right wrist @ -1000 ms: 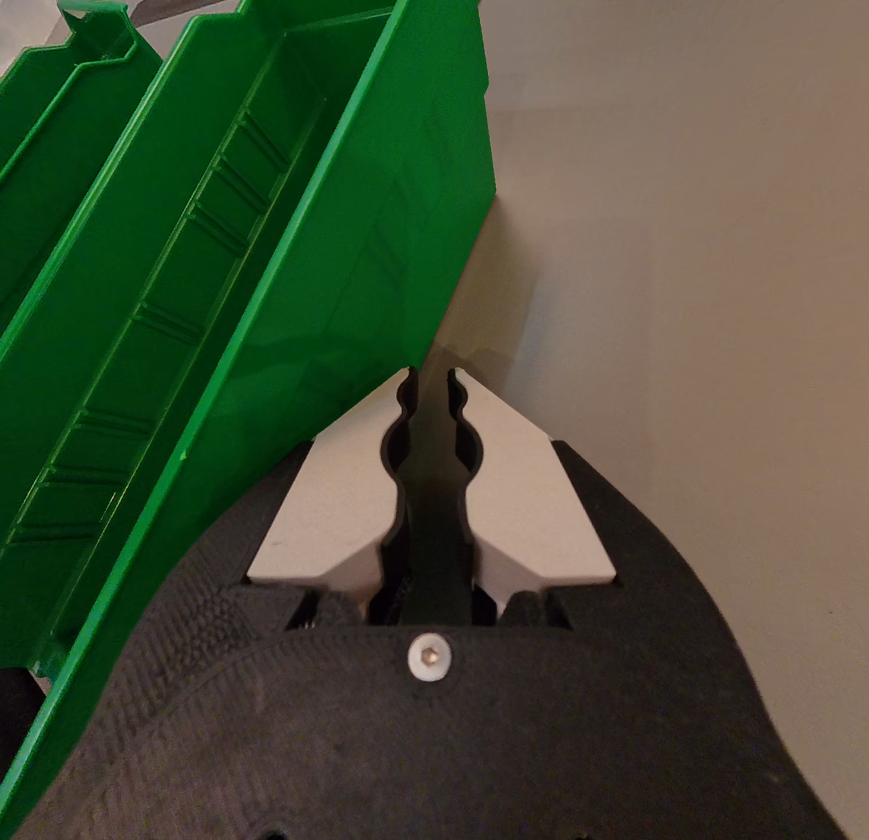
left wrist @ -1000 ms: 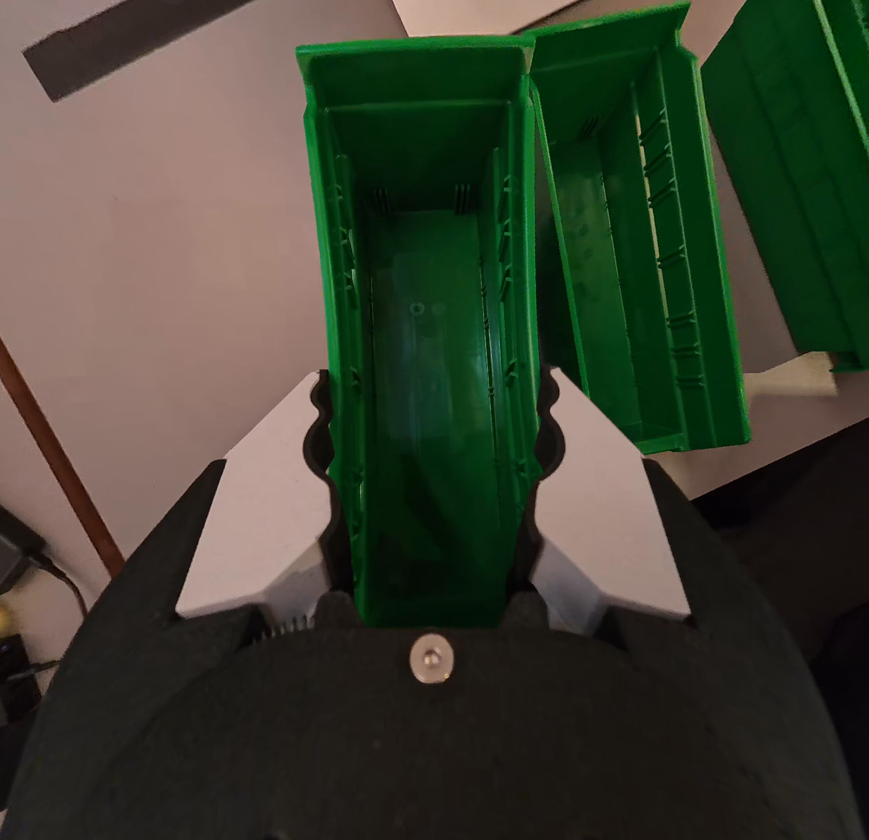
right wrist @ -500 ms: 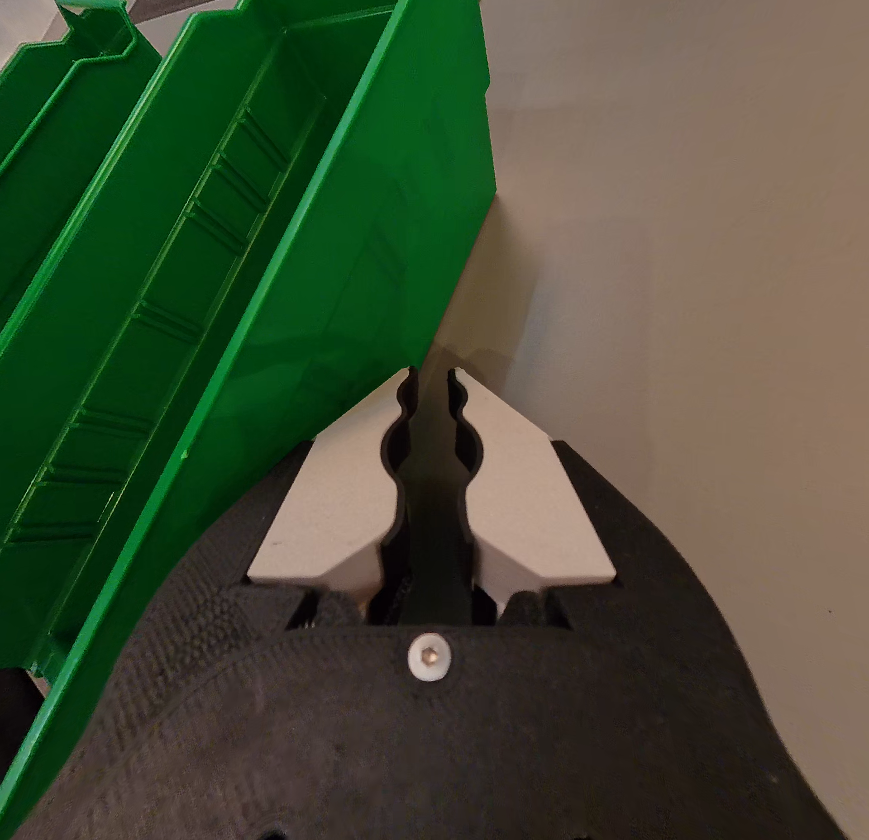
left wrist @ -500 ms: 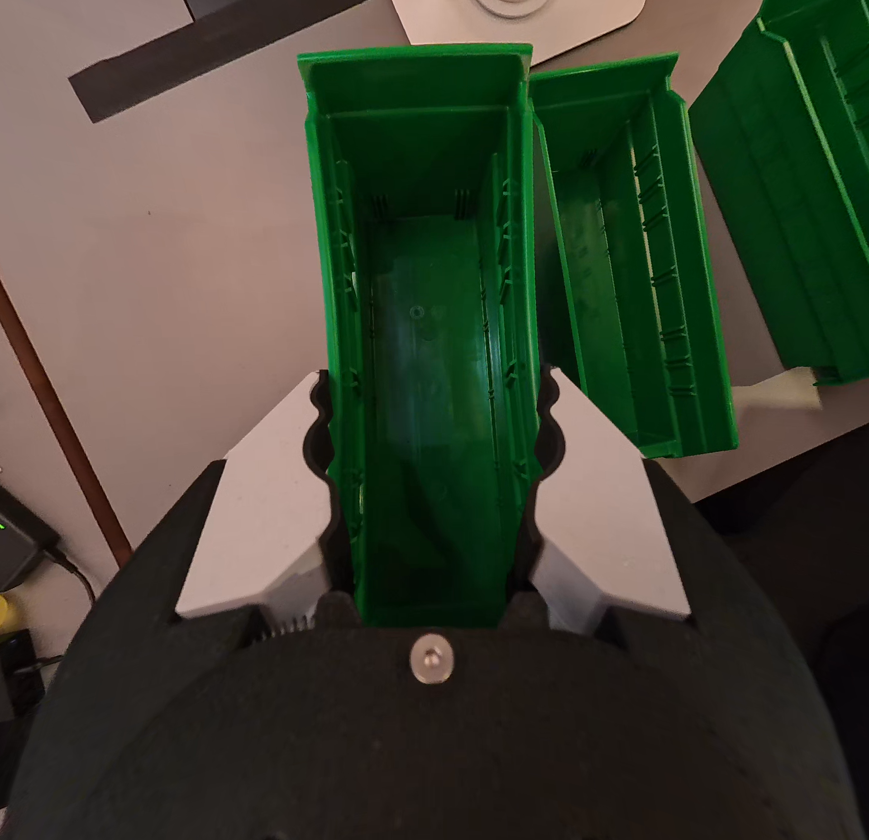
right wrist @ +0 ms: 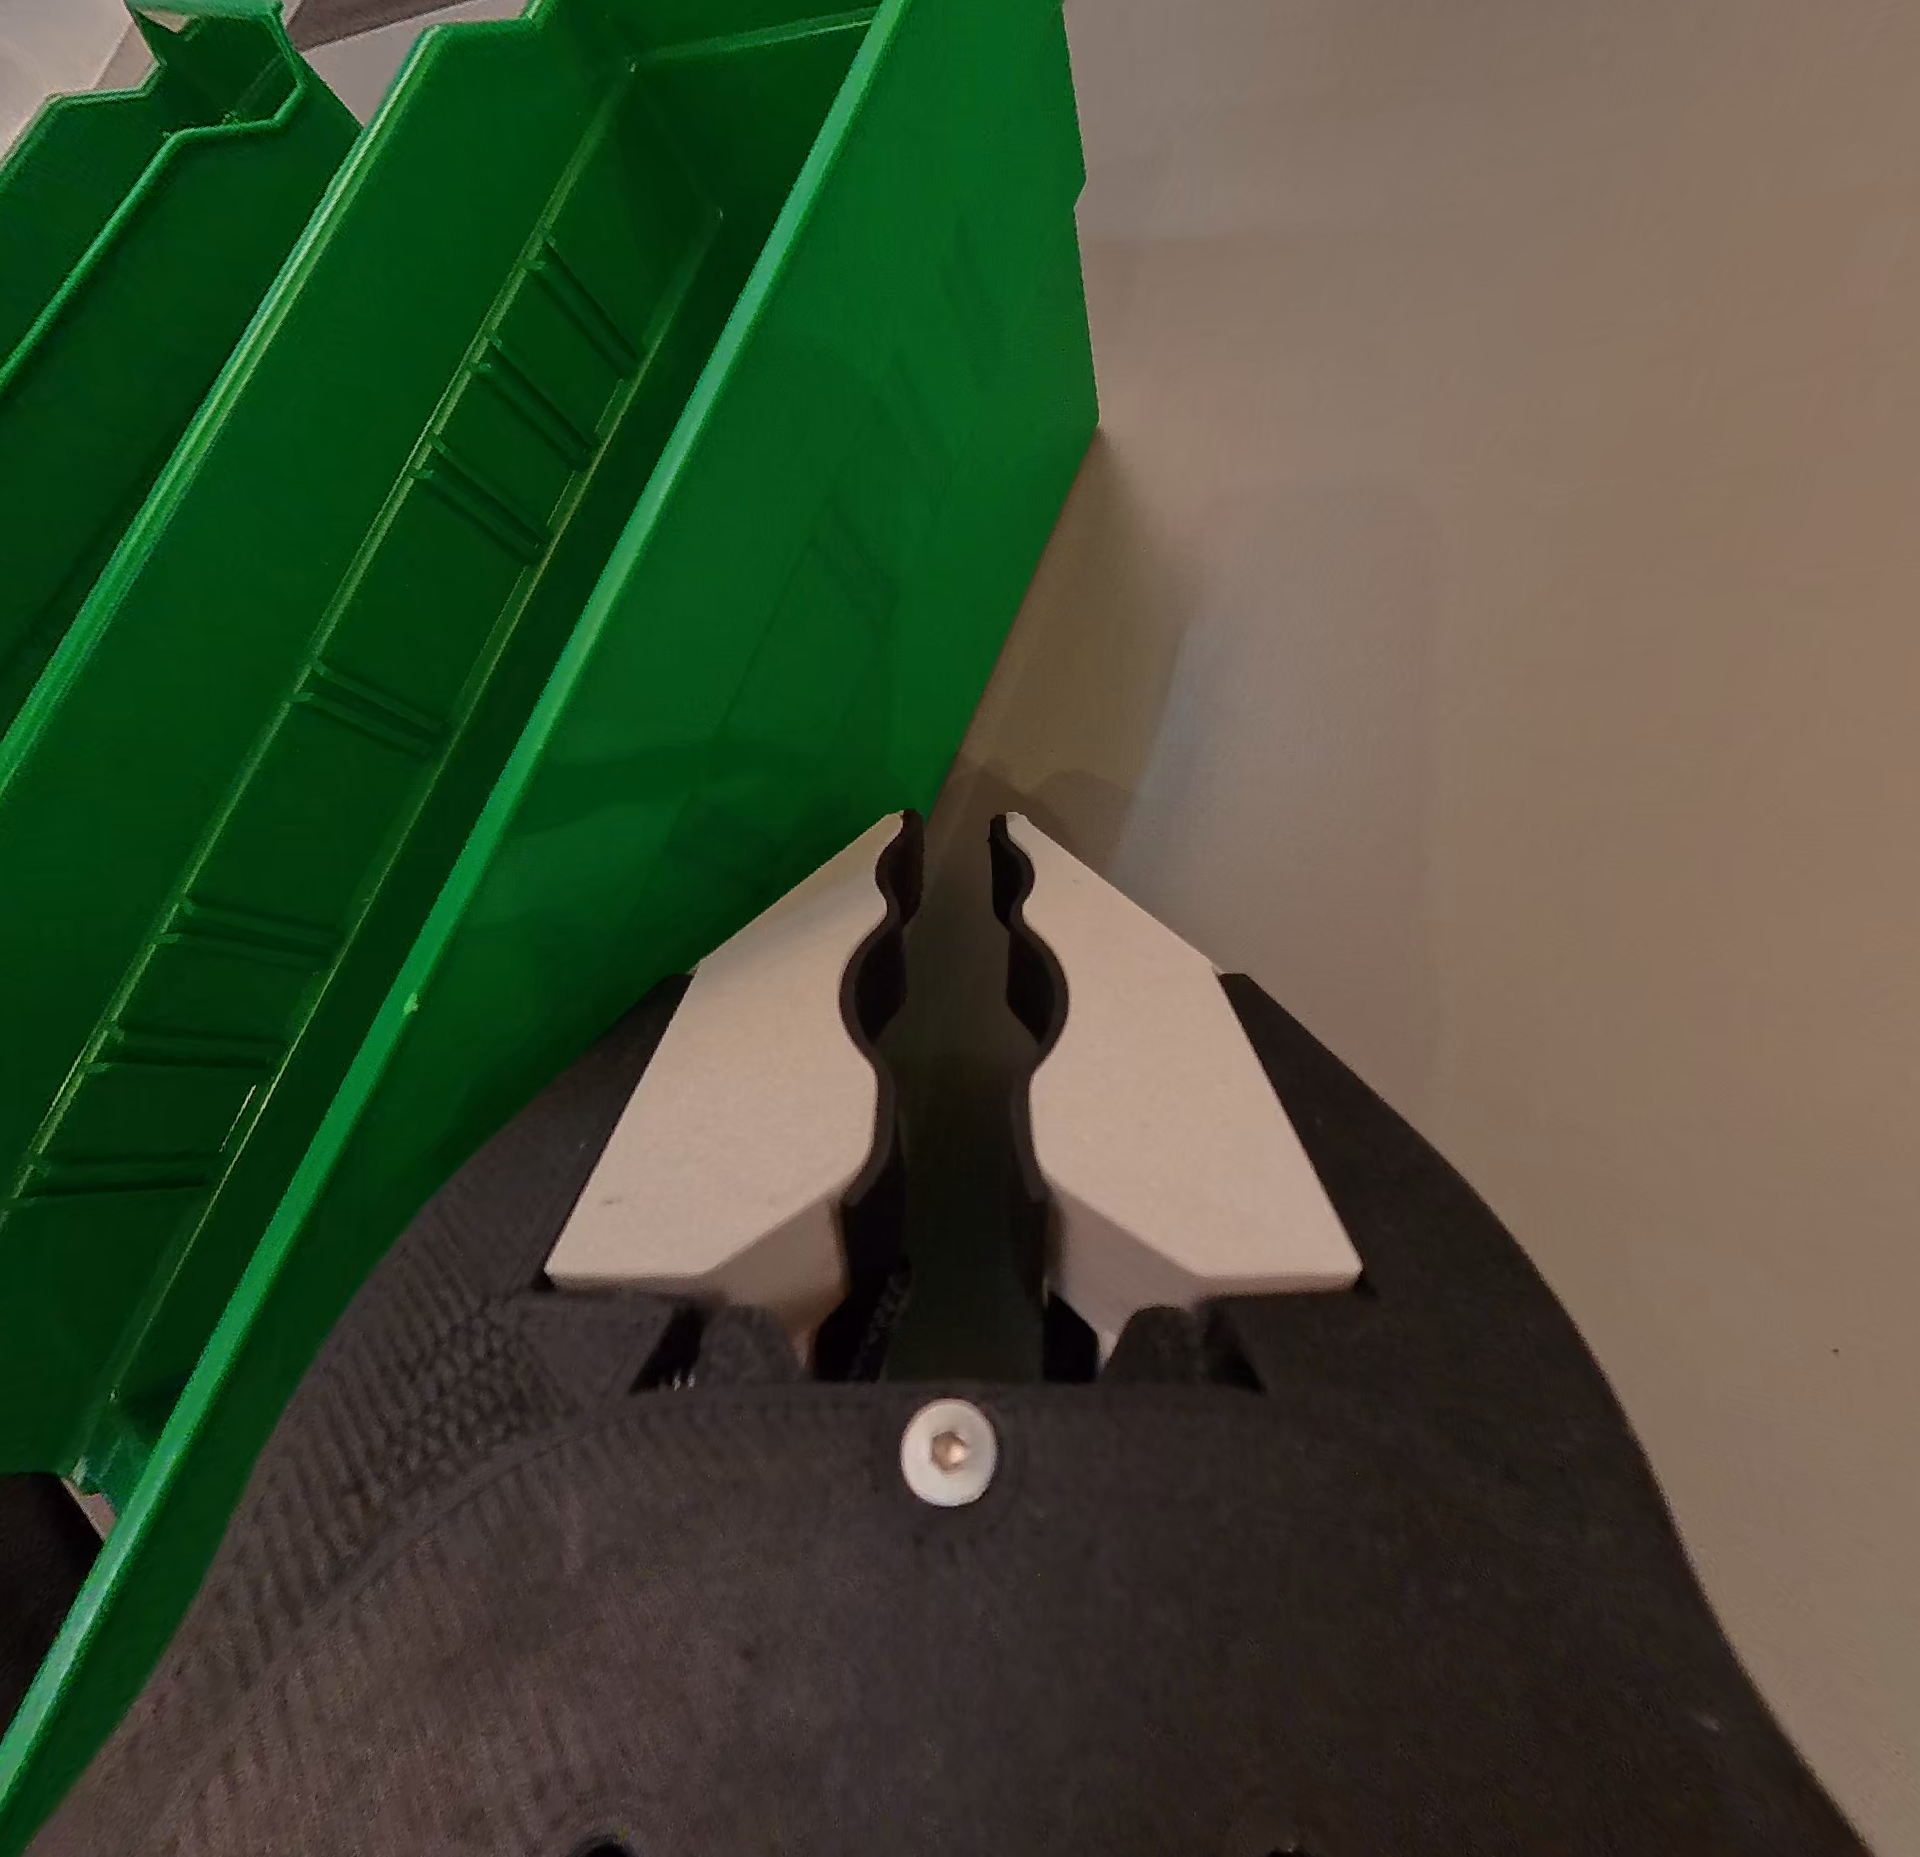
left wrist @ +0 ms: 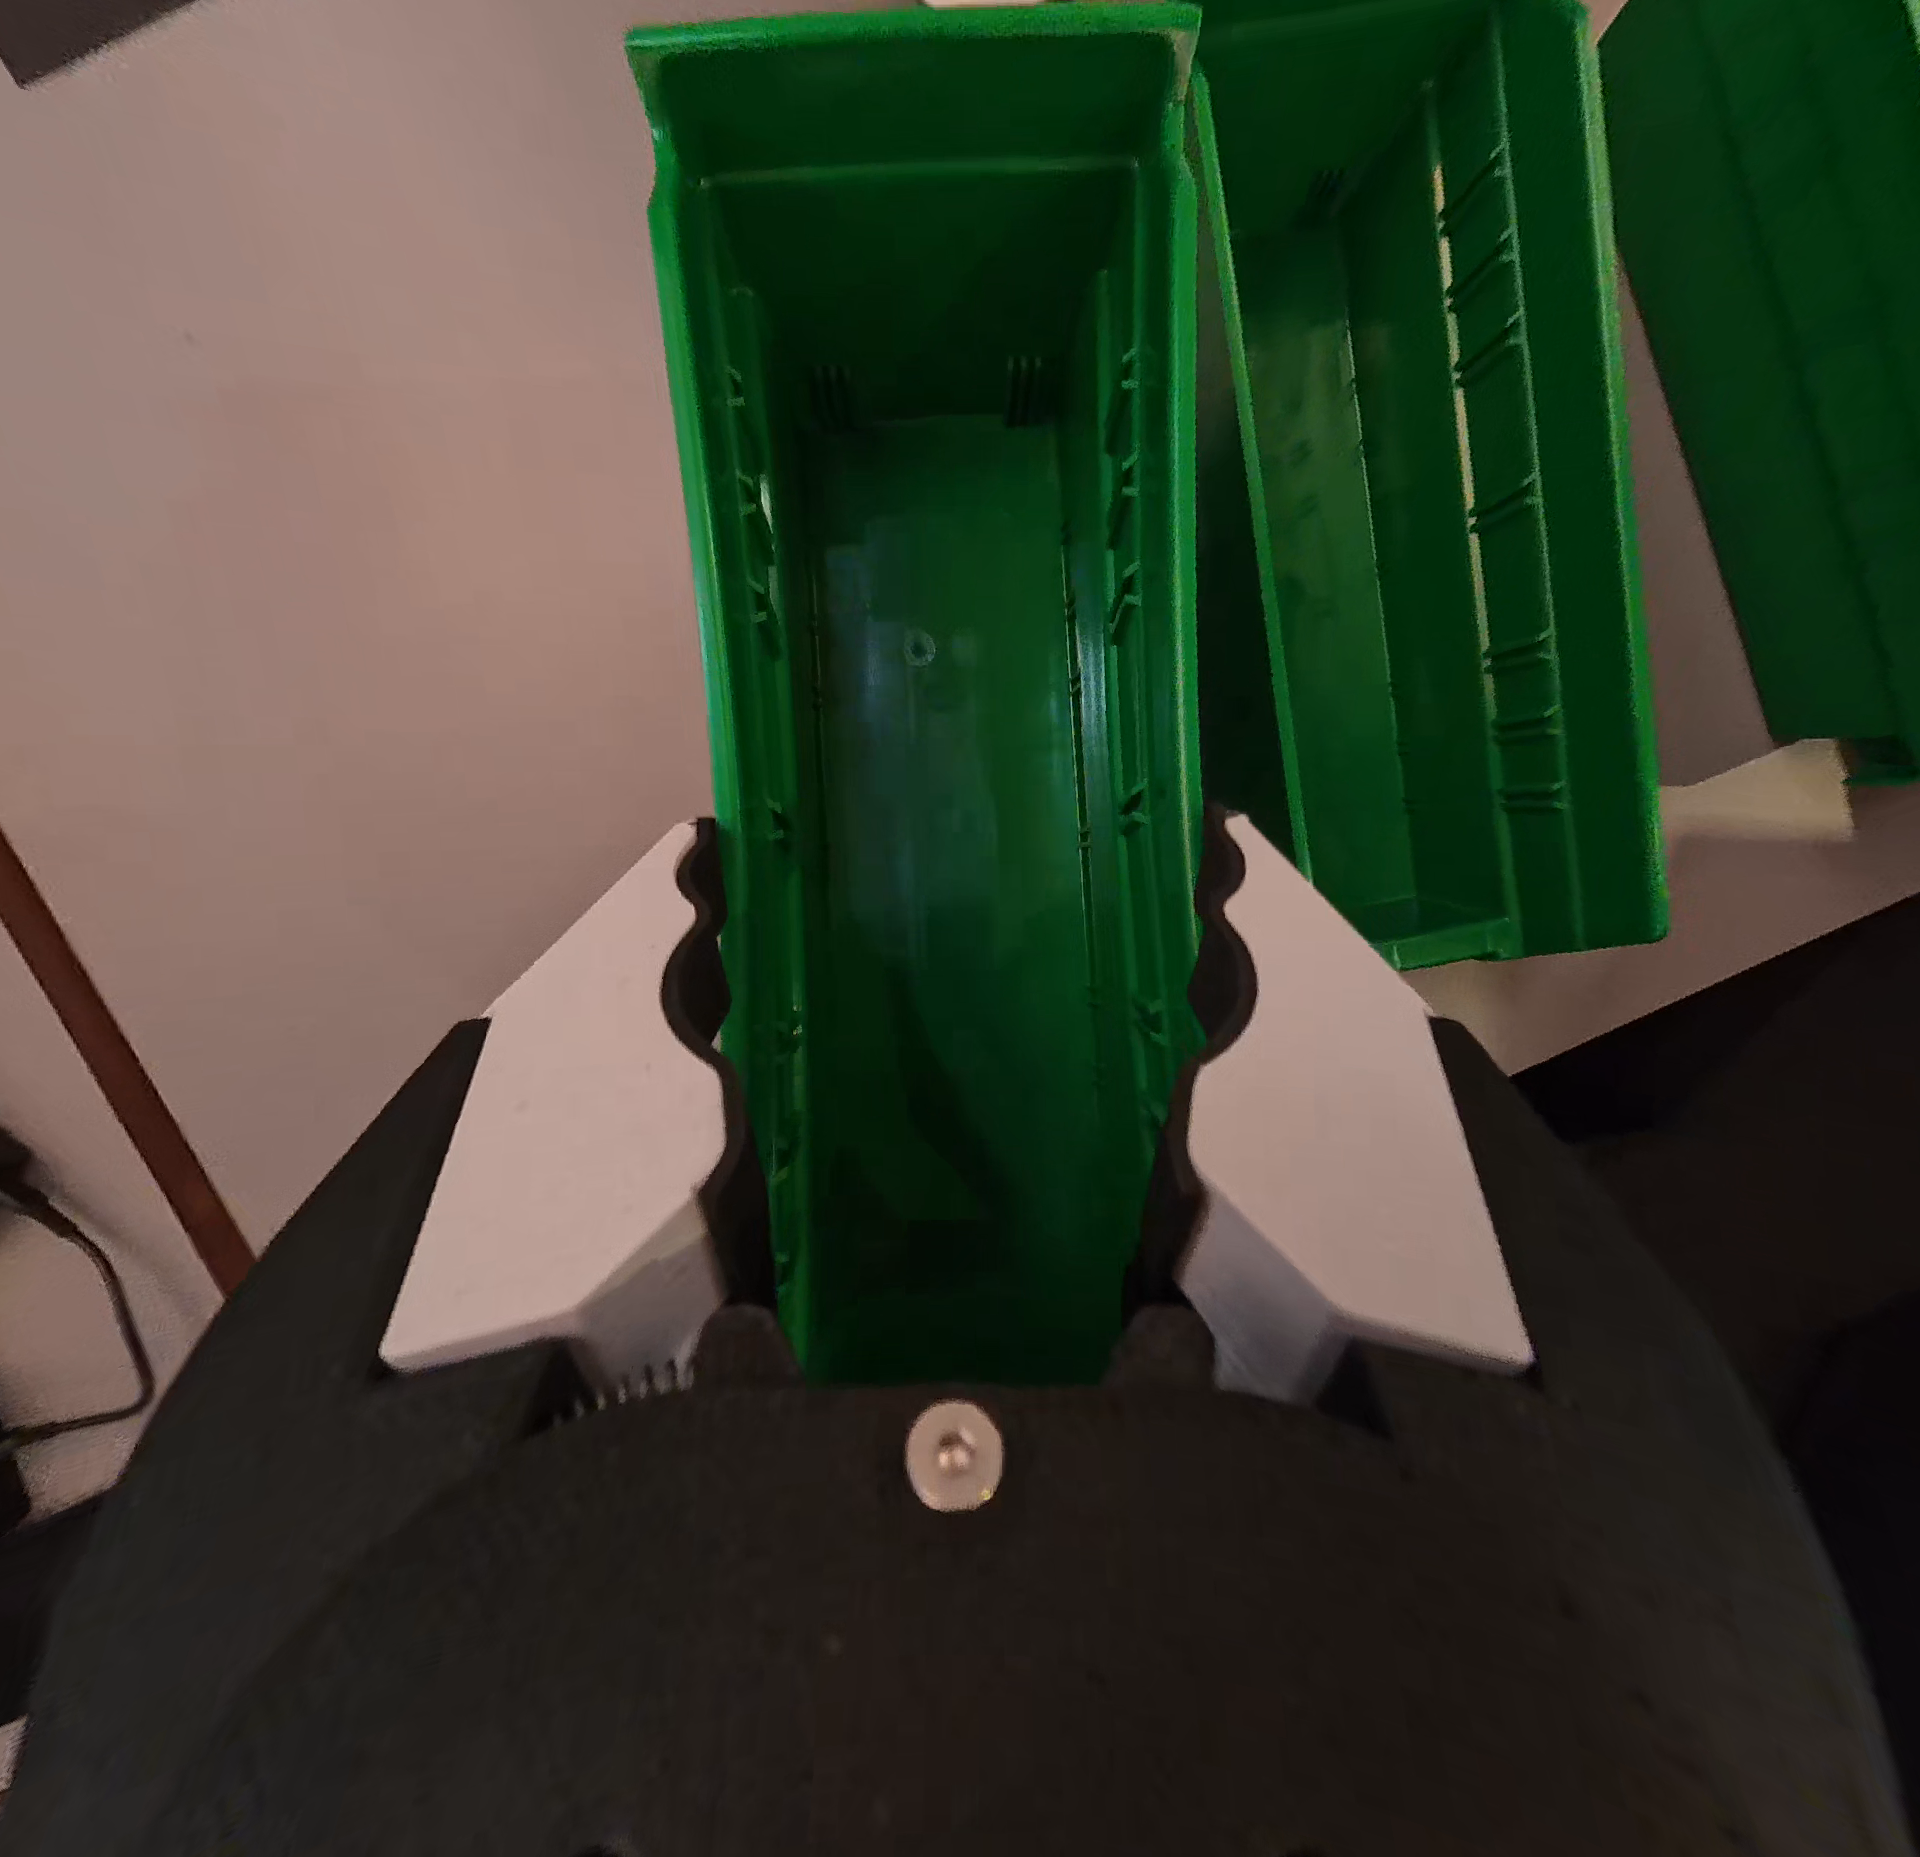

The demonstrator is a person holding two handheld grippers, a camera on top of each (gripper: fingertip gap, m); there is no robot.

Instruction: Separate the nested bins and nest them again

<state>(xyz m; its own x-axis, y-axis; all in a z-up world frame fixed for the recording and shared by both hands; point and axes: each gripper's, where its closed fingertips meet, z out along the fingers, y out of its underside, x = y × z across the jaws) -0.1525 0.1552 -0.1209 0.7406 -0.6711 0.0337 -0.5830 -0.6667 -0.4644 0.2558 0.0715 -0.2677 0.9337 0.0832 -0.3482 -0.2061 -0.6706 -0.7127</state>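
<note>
Bench first, pale and broad, carrying the middle bin, an empty green trough standing open side up. Right of the middle bin and a little apart from it, a third bin, also on the bench and open upward. Left of the middle bin and just beside it, apparently lifted clear of the bench, the held bin: long axis running straight out along the fingers, near end wall deep in the throat of the left tool, far end pointing away, open top toward the camera, roughly parallel to the middle bin. Clamped across both long side walls by the left tool. Judged as the re-nesting half of the task, with all three bins apart and one in hand. Next: carry rightward until directly over the middle bin, match long axes and ends, keep level, lower straight in; likely to jam on the inner ribs if skewed. Beyond the third bin, on the side away from the middle bin, the right tool, low against the outer wall, fingers parted a little, gripping nothing that shows.
</note>
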